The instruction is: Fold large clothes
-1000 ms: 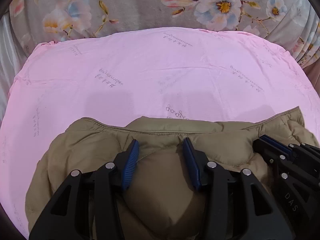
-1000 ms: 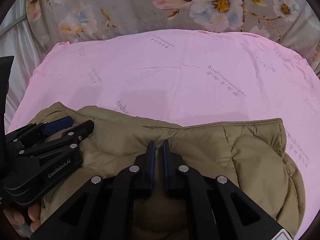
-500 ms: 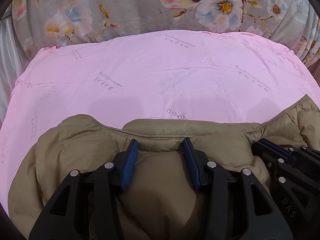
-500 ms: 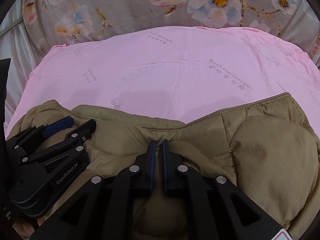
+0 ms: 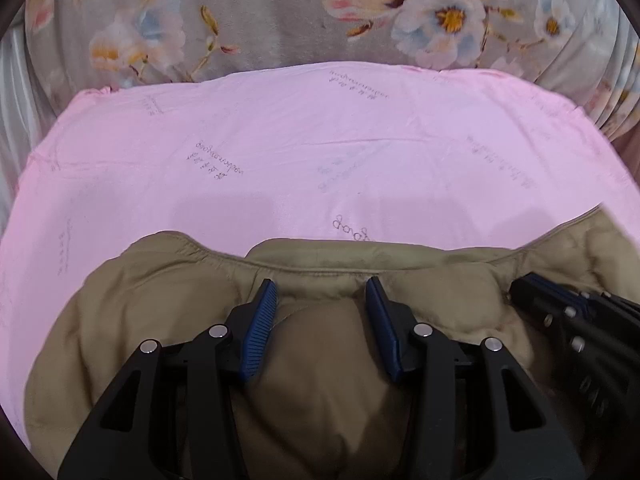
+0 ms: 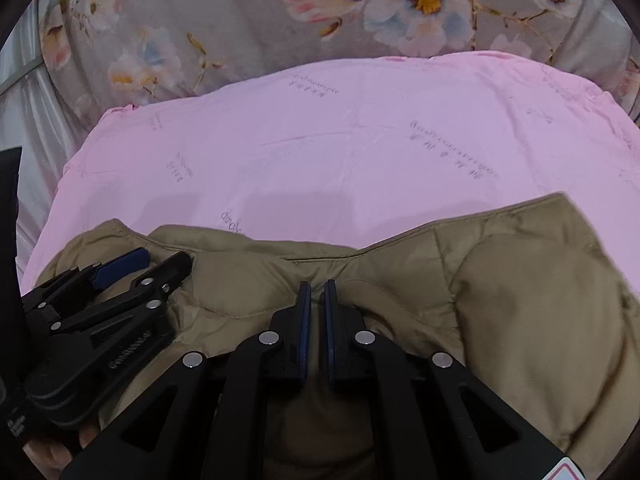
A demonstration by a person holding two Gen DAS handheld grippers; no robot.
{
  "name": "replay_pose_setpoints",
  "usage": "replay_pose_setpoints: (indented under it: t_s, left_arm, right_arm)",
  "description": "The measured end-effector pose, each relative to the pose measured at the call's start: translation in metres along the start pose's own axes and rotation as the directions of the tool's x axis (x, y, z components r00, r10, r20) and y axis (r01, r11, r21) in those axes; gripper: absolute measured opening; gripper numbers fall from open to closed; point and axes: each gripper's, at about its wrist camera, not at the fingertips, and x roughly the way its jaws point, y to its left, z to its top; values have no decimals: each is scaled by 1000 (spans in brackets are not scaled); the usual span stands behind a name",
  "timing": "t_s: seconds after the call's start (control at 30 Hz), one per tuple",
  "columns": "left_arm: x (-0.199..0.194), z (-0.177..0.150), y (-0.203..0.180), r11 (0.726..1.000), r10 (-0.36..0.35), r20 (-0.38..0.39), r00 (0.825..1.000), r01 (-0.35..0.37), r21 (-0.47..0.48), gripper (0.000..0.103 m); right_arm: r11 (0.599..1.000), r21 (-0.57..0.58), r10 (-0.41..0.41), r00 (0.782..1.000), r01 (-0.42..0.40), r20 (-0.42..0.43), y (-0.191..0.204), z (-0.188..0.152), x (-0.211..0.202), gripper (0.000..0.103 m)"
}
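1. Holding the khaki quilted puffer jacket point(image 6: 520, 300) in my right gripper point(image 6: 316, 286): the blue-padded fingers stand close together with only a narrow slit between them, and a pinch of the padded fabric just below the jacket's seamed edge is caught in that slit.
2. My left gripper point(image 5: 322, 286) has its fingers spread wide. A rounded bulge of the same jacket point(image 5: 160, 320) sits between the ribbed blue pads point(image 5: 260, 328); they flank the fabric, and I cannot tell whether they touch it.
3. The jacket lies bunched at the near edge of the pink printed bedsheet point(image 5: 320, 152), its seamed edge facing away from me. Most of the sheet beyond it is bare, with faint grey script printed on it.
4. The two grippers work side by side on the jacket: in the left wrist view the right gripper point(image 5: 568, 320) shows at the right margin; in the right wrist view the left gripper point(image 6: 132, 268) shows at the left.
5. Beyond the sheet point(image 6: 360, 152) lies a grey floral quilt with pink and white blossoms point(image 6: 240, 20).
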Motion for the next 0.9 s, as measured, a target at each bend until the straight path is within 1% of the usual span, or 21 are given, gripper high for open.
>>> replay_pose_setpoints:
  t_s: [0.07, 0.1, 0.13, 0.17, 0.2, 0.23, 0.27, 0.3, 0.33, 0.37, 0.43, 0.5, 0.63, 0.9]
  left_arm:
    - [-23, 4, 15, 999, -35, 31, 999, 36, -34, 46]
    - [-34, 7, 25, 999, -30, 50, 998, 32, -44, 50]
    - [-40, 10, 35, 998, -17, 56, 998, 20, -56, 53]
    - [-42, 11, 43, 998, -7, 54, 999, 11, -70, 53]
    - [-37, 13, 57, 996, 18, 35, 999, -15, -93, 53]
    - [-31, 13, 66, 993, 35, 15, 999, -33, -115, 53]
    - [-22, 12, 76, 989, 35, -11, 999, -36, -141, 53]
    - [-11, 9, 85, 985, 22, -36, 999, -28, -169, 54]
    - [-5, 5, 89, 983, 18, -38, 999, -25, -183, 55]
    - [-3, 3, 88, 983, 23, -32, 999, -29, -179, 55]
    - [0, -1, 80, 988, 64, -19, 998, -66, -143, 55]
    - [2, -3, 76, 988, 83, -17, 996, -85, -129, 56]
    - [6, -4, 77, 988, 71, -28, 997, -75, -138, 58]
    - [10, -4, 78, 988, 74, -40, 996, -79, -135, 59]
  right_arm:
    - [997, 2, -71, 995, 71, 74, -11, 6, -28, 8]
    - [996, 14, -92, 992, 91, 89, -19, 8, -37, 10]
    - [994, 29, -105, 991, 103, 84, -29, 10, -42, 11]
    - [992, 48, -119, 991, 116, 61, -41, 11, -40, 11]
    - [989, 68, -135, 990, 132, 41, -53, 10, -35, 11]
    - [984, 87, -159, 987, 157, 13, -65, 7, -27, 8]
    - [982, 125, -142, 990, 144, -20, -83, -2, -14, 4]
    - [982, 125, -142, 990, 144, -20, -83, -2, -14, 4]
    - [982, 142, -122, 992, 124, -24, -86, -5, -10, 4]
    - [983, 140, -120, 992, 122, -27, -87, -7, -3, 4]
    - [983, 129, -125, 992, 128, -28, -84, -10, 2, 4]
    - [984, 137, -115, 993, 118, -25, -84, -13, 4, 4]
    - [982, 177, -70, 997, 73, -22, -92, -16, 5, 4]
    - [981, 180, -65, 998, 68, -19, -94, -17, 5, 4]
